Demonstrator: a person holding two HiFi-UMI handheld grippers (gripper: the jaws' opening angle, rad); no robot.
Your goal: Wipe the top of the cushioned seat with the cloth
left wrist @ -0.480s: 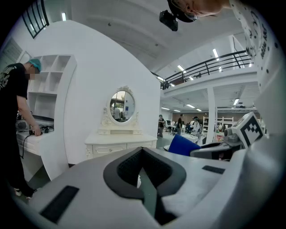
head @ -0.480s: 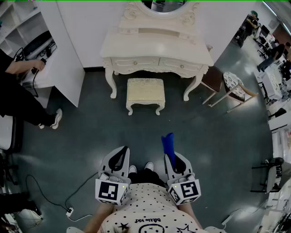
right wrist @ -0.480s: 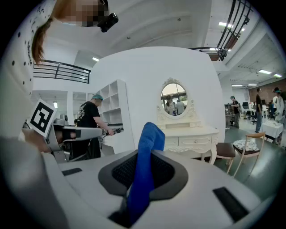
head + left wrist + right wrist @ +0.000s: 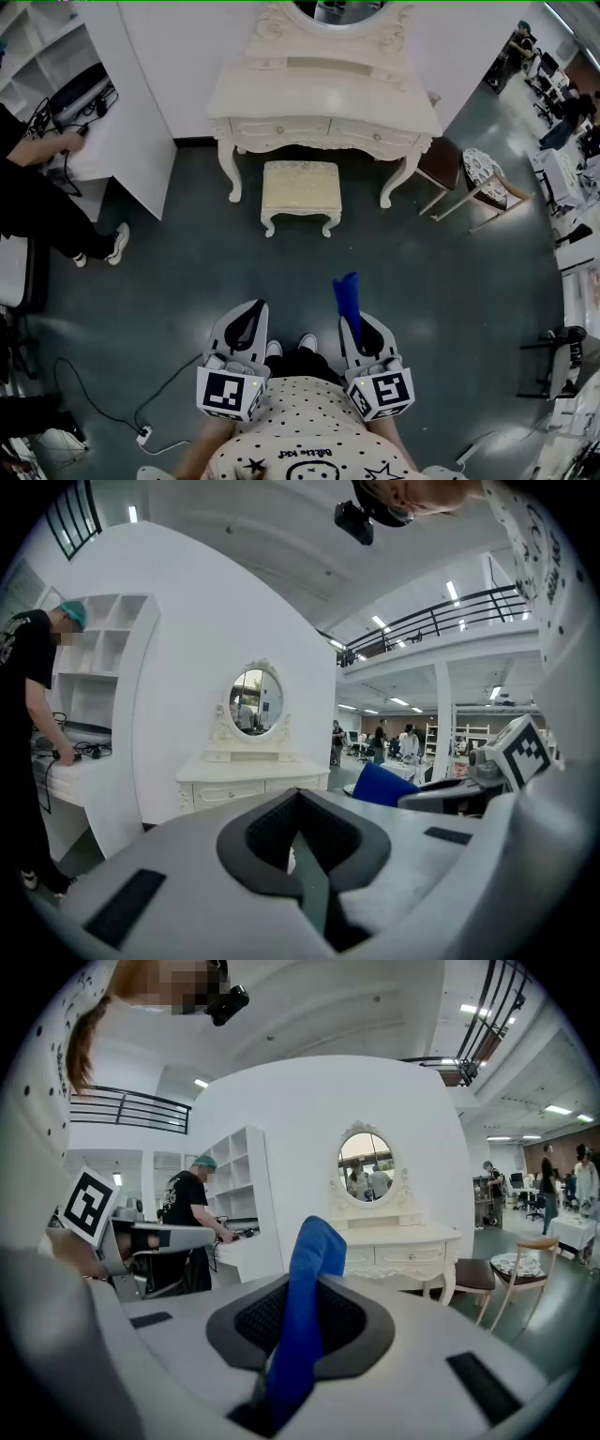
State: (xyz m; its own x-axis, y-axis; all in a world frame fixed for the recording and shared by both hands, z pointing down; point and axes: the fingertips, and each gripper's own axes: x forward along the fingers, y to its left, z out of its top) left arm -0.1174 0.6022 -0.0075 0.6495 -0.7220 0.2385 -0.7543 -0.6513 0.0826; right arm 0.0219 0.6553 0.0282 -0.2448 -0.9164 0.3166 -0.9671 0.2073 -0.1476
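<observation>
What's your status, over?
Left gripper shut, empty. Right gripper shut on blue cloth. Cushioned seat ahead, not yet reached. Nothing in the way.

The person wears a pale shirt [image 4: 302,429] with black dots and stars. The left gripper [image 4: 251,311] and right gripper [image 4: 351,321] are light grey, with black-and-white marker cubes [image 4: 231,394].

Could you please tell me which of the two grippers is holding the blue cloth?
The right gripper: its jaws are shut on the blue cloth, which sticks out past them. The left gripper holds nothing.
</observation>
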